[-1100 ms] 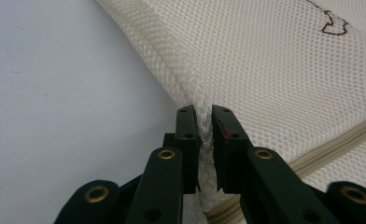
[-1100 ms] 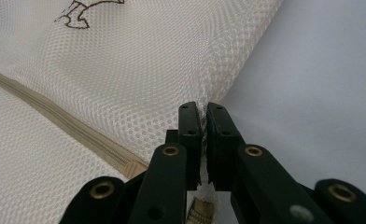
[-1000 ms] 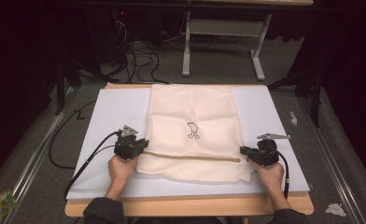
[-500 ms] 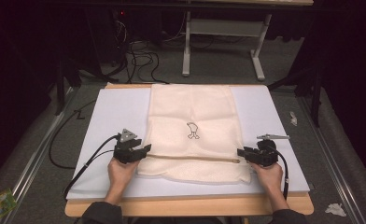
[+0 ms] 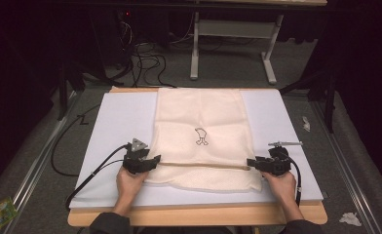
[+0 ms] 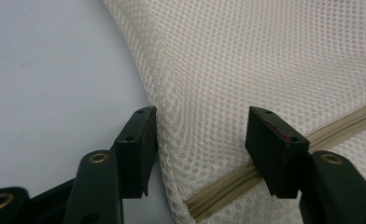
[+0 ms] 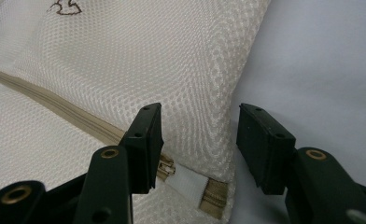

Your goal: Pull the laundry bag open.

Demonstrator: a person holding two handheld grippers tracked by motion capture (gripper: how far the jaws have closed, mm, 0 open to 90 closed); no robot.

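A cream mesh laundry bag (image 5: 202,122) lies flat on the white board (image 5: 116,122), with a small dark logo (image 5: 200,137) at its middle and a tan zipper (image 5: 203,165) running across near the front. My left gripper (image 5: 155,161) is open over the bag's left edge, its jaws straddling the mesh (image 6: 265,60) just above the zipper's end (image 6: 218,193). My right gripper (image 5: 251,163) is open at the bag's right edge; its jaws straddle the mesh border (image 7: 209,93) above the zipper pull (image 7: 169,169) and a white tab (image 7: 188,183).
The board rests on a wooden table (image 5: 194,217) whose front edge lies just behind the hands. Black cables (image 5: 91,170) trail off the left side. A metal desk frame (image 5: 233,44) stands beyond on the grey floor. Crumpled paper (image 5: 349,218) lies right of the table.
Both grippers have moved slightly inward onto the bag's side edges at the zipper line. The bag has stayed in place.
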